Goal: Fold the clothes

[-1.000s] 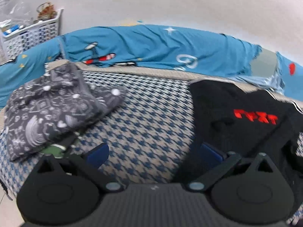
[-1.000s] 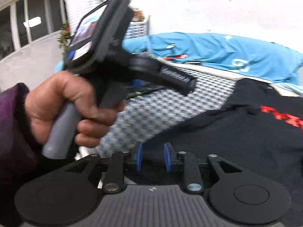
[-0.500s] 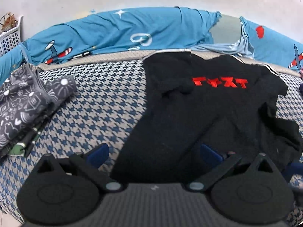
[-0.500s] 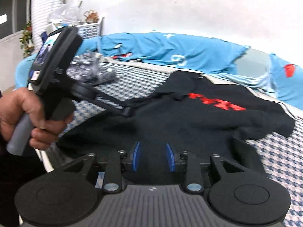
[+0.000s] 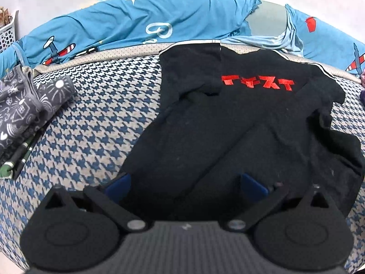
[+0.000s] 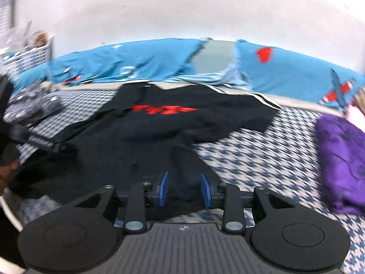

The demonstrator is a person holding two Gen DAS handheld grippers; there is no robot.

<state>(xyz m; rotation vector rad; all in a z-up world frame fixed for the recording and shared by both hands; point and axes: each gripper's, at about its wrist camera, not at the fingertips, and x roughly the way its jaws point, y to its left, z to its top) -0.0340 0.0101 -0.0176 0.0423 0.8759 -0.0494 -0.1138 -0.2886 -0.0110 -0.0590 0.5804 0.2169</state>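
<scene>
The houndstooth bed cover (image 5: 95, 123) lies bare in a broad strip between the black T-shirt (image 5: 228, 125) and the grey patterned folded clothes (image 5: 20, 109) at the left, so a gripper could pass there. Two dark pens (image 5: 19, 157) lie just beside that grey stack, near the cover's edge. To the right of the shirt another open stretch of cover runs up to a purple garment (image 6: 340, 159). Behind the shirt, a rumpled blue quilt (image 5: 141, 22) blocks the far side along the wall.
</scene>
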